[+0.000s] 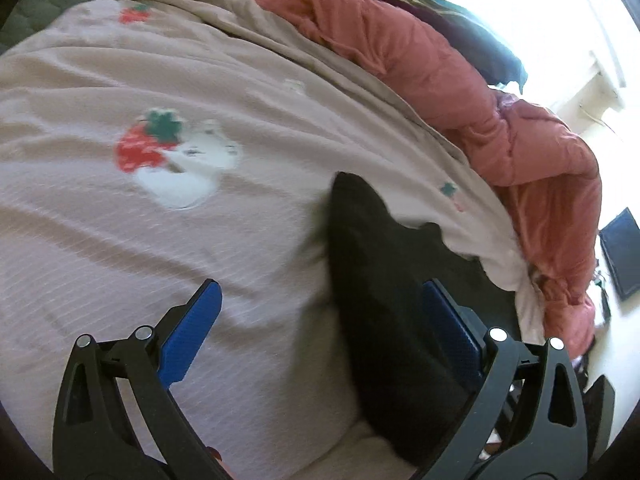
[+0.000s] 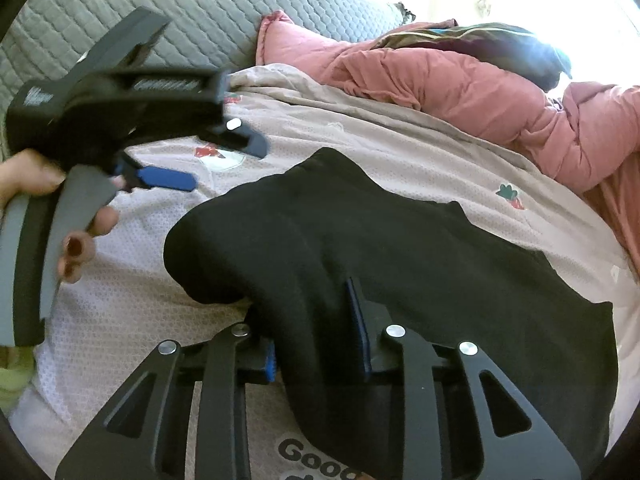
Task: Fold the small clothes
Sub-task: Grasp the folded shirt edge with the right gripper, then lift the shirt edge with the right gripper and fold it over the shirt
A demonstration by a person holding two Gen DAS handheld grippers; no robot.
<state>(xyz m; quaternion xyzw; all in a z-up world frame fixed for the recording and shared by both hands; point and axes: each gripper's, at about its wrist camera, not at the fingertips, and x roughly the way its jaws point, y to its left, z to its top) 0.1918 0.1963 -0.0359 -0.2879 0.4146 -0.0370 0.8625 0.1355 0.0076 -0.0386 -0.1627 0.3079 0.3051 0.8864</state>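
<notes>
A black garment lies crumpled on a pale bedspread printed with strawberries. My right gripper is at its near edge, and a fold of the black cloth is pinched between the blue pads. In the left wrist view the same garment runs along the right side. My left gripper hovers open above it, one pad over the bedspread and the other over the black cloth. From the right wrist view the left gripper is seen at the upper left, held by a hand, holding nothing.
A salmon-pink duvet is bunched along the far side of the bed, with dark clothes piled on it. A grey quilted cover lies behind. A dark flat object sits beyond the bed's right edge.
</notes>
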